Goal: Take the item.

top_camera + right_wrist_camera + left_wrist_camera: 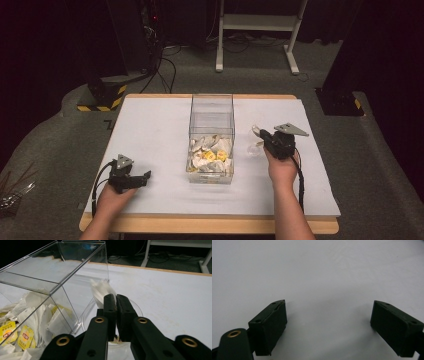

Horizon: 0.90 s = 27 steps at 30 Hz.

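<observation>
My right gripper (261, 136) (116, 297) is shut on a white tea bag (100, 288) (256, 131), which sticks out past the jaw tips. It hangs just above a clear round cup (254, 149) (136, 308) on the white table, right of a clear plastic box (212, 97) (57, 277). The box holds several tea bags (210, 152) (25, 325) with yellow tags. My left gripper (144, 178) (328, 315) rests low over the bare white table surface (324, 270) at the front left, jaws wide open with nothing between them.
The white table top (150, 135) has a wooden front edge (210, 224). Beyond the far edge stand a white metal frame (260, 30), black stands and floor cables (165, 70). A striped base (100, 102) sits at the table's back left.
</observation>
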Motion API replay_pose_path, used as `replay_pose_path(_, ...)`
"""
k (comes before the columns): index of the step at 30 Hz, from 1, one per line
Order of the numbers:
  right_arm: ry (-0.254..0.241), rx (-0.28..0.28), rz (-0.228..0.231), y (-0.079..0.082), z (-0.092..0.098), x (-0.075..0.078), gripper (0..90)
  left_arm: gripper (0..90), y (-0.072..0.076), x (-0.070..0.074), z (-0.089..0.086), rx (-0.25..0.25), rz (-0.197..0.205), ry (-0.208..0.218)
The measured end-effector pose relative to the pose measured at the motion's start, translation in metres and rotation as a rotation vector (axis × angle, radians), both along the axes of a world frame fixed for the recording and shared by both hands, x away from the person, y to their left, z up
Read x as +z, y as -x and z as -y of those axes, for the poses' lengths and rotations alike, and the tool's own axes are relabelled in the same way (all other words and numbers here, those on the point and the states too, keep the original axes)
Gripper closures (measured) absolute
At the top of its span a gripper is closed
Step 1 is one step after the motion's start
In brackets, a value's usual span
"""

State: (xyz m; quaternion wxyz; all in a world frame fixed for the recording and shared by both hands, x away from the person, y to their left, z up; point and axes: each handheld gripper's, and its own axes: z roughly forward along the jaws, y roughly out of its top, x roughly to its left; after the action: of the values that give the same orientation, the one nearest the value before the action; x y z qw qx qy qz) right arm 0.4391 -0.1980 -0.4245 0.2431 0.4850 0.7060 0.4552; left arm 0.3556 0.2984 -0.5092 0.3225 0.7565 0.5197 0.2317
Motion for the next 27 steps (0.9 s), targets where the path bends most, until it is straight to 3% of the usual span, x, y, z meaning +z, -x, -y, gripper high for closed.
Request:
replay_pose_path(16,0.016,-0.006,-0.007,0.0,-0.003,0.003,69.2,13.8,0.0,0.0,0.0,0.0,0.001,0.0)
replay_pose_path(27,0.056,-0.009,-0.02,0.004,-0.01,0.005,38.3,13.8,0.0,0.0,0.0,0.001,0.003,0.0)
